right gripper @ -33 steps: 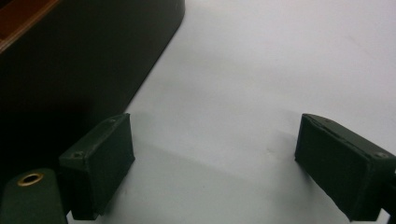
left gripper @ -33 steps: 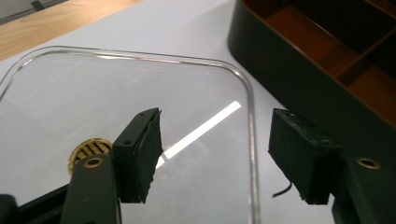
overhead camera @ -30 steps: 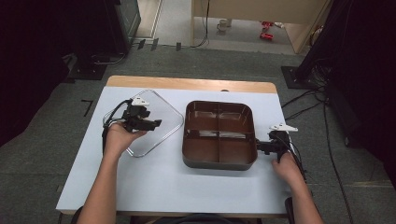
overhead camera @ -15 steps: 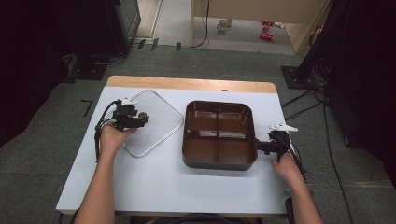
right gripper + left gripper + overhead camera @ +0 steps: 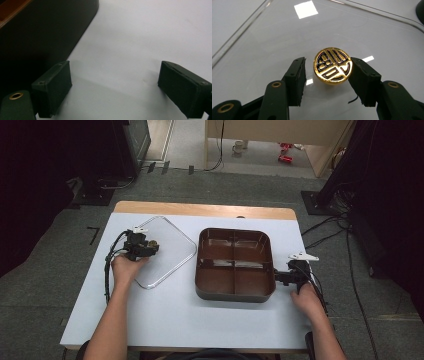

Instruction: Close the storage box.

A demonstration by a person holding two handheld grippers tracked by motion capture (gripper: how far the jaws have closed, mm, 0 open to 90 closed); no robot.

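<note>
A clear lid lies flat on the white table, left of a dark brown tray with four compartments. The lid carries a round gold knob with a black pattern. My left gripper hovers over the lid, its jaws on either side of the knob. In the left gripper view the left gripper is open: its right jaw is at the knob's edge and a gap remains on the left. My right gripper rests by the tray's right wall. In its own view the right gripper is wide open over bare table.
A wooden strip runs along the table's far edge. Cables trail from the left gripper across the table's left side. Dark equipment and cables stand on the floor beyond and to the right.
The left hand and its gripper have shifted slightly left over the lid. The lid, the tray and the right gripper stay where they were.
</note>
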